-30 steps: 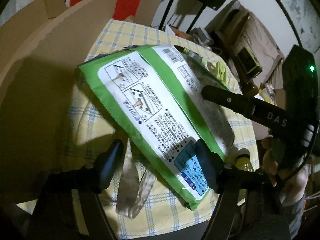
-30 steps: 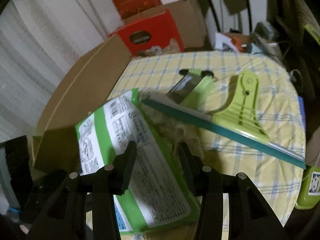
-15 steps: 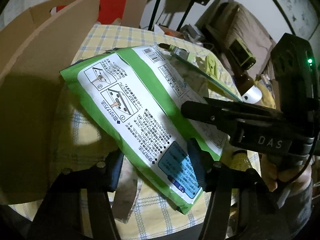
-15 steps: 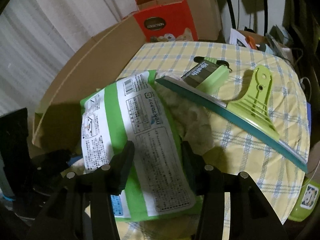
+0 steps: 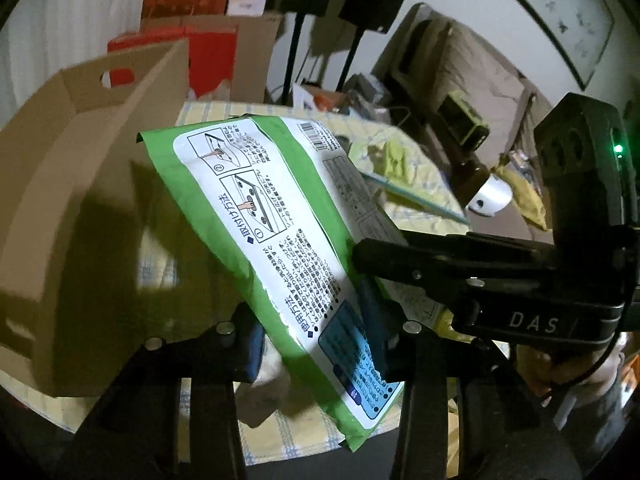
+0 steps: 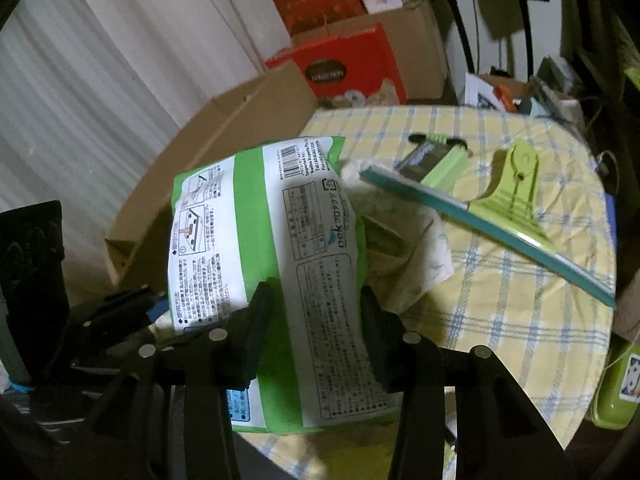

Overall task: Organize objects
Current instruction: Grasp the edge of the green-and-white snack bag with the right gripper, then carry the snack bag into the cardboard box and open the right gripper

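A green-and-white packet (image 5: 256,216) with printed instructions hangs tilted above the checked tablecloth (image 6: 520,340), held from two sides. My left gripper (image 5: 314,332) has its closing jaws on the packet's lower end, pads pressing on both sides. My right gripper (image 6: 316,332) pinches the same packet (image 6: 304,240) across its width, so it bulges between the pads. In the left wrist view, one of the right gripper's fingers (image 5: 392,256) reaches in from the right over the packet. The left gripper's dark body shows at the lower left of the right wrist view.
An open cardboard box (image 5: 80,200) stands close on the left of the packet. On the cloth lie a green-handled squeegee (image 6: 500,216), a green brush-like tool (image 6: 436,160) and a crumpled pale bag (image 6: 412,248). Red cartons (image 6: 348,68) stand behind the table.
The packet has come up off the tablecloth and tilted more steeply. The left jaws have narrowed onto its lower end. Both grippers have risen with it.
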`<move>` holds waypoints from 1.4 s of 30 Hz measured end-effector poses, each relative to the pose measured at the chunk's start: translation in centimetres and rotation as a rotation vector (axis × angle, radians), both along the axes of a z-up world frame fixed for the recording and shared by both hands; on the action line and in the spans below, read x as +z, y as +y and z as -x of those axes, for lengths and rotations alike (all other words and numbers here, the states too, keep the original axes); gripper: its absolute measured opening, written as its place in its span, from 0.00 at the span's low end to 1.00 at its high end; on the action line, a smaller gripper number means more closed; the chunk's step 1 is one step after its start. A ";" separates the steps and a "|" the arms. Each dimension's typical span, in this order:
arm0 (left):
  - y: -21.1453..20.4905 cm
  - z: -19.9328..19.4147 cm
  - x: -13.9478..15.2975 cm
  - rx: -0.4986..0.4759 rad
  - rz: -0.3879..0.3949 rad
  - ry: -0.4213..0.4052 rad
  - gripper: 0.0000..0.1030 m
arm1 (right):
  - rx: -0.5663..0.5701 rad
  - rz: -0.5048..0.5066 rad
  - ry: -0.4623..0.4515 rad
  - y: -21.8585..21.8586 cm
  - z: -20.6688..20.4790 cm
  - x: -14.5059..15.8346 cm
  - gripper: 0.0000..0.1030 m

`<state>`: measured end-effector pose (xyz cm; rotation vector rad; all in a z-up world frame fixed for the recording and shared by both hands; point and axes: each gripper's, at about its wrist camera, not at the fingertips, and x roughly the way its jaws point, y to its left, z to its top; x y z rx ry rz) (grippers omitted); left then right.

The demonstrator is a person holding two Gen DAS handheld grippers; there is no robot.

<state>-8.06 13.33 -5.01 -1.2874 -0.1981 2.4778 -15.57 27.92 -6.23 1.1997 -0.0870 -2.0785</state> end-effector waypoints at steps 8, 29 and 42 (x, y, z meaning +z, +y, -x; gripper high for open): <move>-1.5 -0.9 4.0 -0.038 -0.030 0.041 0.37 | -0.039 0.004 0.082 -1.0 -2.0 4.8 0.43; -12.1 -0.9 11.2 -0.022 -0.090 0.059 0.37 | 0.010 0.125 0.115 -10.2 -4.1 11.9 0.43; -16.4 0.6 11.5 -0.031 -0.121 0.005 0.37 | 0.023 0.175 0.069 -13.7 -4.0 11.9 0.42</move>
